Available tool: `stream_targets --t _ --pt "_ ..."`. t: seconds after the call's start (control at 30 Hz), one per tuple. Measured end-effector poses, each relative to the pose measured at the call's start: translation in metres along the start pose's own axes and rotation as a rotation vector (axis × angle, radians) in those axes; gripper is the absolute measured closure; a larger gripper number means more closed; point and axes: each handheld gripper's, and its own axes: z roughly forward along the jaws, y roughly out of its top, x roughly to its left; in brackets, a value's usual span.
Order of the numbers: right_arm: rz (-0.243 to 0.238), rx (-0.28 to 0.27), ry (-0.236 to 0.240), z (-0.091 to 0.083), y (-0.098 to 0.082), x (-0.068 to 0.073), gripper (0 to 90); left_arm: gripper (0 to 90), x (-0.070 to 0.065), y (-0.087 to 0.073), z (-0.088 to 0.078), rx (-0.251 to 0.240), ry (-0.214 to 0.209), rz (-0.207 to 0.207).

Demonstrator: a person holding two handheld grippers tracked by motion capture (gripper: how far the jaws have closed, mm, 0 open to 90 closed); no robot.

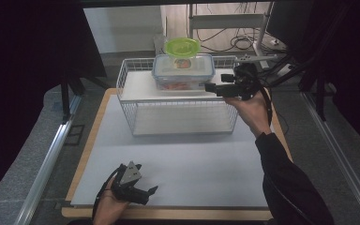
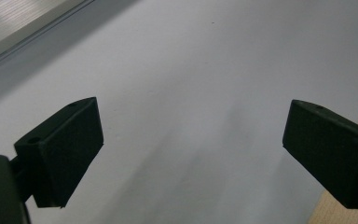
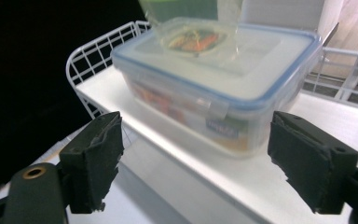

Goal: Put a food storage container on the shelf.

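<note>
Right gripper [image 3: 193,163] is held spread, empty, before a clear blue-rimmed box [image 3: 223,88]; a green-lidded tub [image 1: 182,49] is stacked on it.

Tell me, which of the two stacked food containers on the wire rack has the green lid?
The small round clear tub on top; the larger rectangular container beneath it has a blue-rimmed clear lid.

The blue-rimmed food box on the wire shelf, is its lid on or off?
On. The food box has its blue-rimmed lid seated flat, with a side clasp folded down, and a green-lidded tub stands on top.
</note>
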Motion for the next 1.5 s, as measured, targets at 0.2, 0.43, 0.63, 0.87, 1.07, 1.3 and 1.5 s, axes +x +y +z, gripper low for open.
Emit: stream_targets --t 0.2,0.43,0.63,0.87,1.07,1.3,1.5 --pt "-0.029 0.005 0.011 -0.007 -0.02 0.009 13.6 4.8 0.0 0.0 0.001 -0.001 0.0 -0.002" --pt "-0.065 0.028 0.013 -0.011 -0.052 0.017 10.3 4.8 0.0 0.0 0.0 0.004 0.002 0.001" --pt "-0.093 0.04 -0.005 -0.019 -0.08 0.023 8.1 4.7 -0.001 0.0 0.001 0.003 0.0 -0.002" --pt "-0.099 0.046 -0.017 -0.029 -0.112 0.025 5.8 4.7 -0.001 0.0 0.001 0.006 0.0 -0.001" --pt "-0.11 0.066 -0.023 -0.033 -0.139 0.027 4.3 4.3 -0.001 0.0 0.001 0.001 -0.015 -0.005" --pt "-0.091 0.08 -0.015 -0.037 -0.171 0.027 4.2 3.9 0.0 -0.001 0.002 -0.002 -0.031 -0.011" --pt "-0.117 0.125 -0.034 -0.034 -0.199 0.03 4.0 3.8 0.001 -0.002 0.002 -0.001 -0.033 -0.016"
